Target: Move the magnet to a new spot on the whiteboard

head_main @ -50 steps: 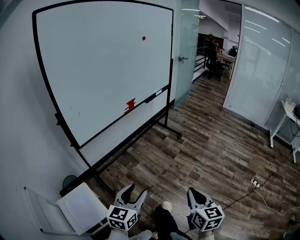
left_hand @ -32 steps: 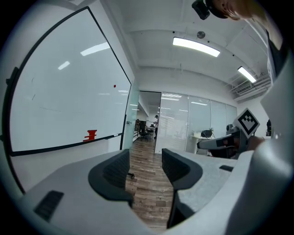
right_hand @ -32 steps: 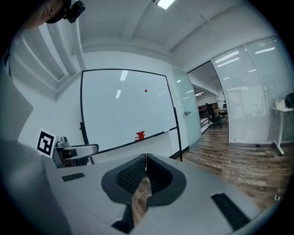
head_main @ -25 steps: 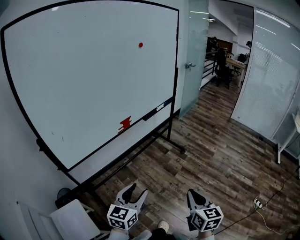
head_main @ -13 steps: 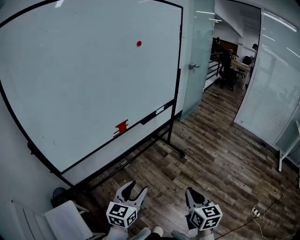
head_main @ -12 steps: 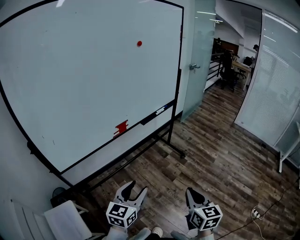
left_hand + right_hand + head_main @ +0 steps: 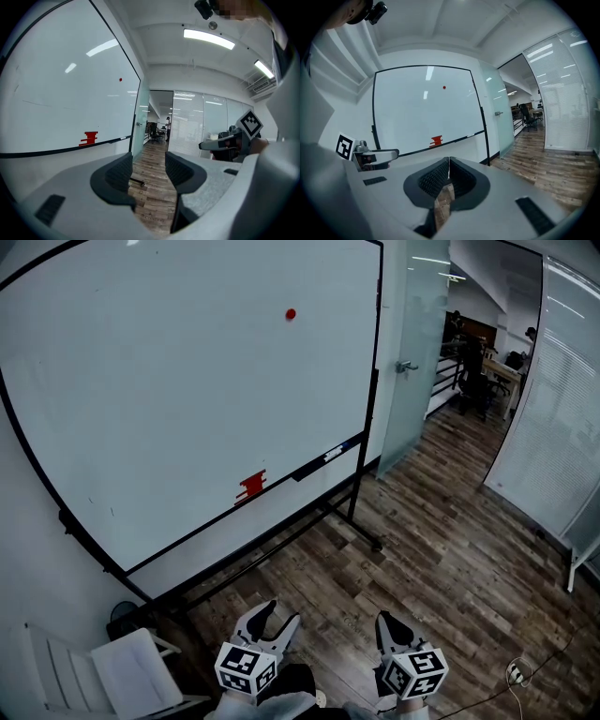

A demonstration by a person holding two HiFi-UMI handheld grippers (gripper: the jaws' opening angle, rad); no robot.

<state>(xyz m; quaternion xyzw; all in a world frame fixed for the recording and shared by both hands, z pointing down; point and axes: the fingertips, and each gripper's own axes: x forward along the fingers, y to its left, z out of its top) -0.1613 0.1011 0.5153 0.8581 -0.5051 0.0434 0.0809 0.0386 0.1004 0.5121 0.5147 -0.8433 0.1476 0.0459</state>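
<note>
Ahead and left of the left gripper [image 7: 281, 614] and right gripper [image 7: 387, 622], the whiteboard [image 7: 159, 390] stands on its black frame on the wood-plank floor [image 7: 441, 549]. A red magnet [image 7: 291, 314] clings high up, well beyond both. A red object [image 7: 251, 487] and a marker [image 7: 330, 454] rest on its bottom ledge.

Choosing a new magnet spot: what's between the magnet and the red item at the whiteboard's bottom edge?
Nothing; the head view shows bare whiteboard between magnet and red item.

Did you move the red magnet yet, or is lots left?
Not yet. The magnet sits high on the whiteboard, untouched. The left gripper, open, and right gripper, shut, hang low, both empty. Reaching, grabbing and moving it all remain.
</note>
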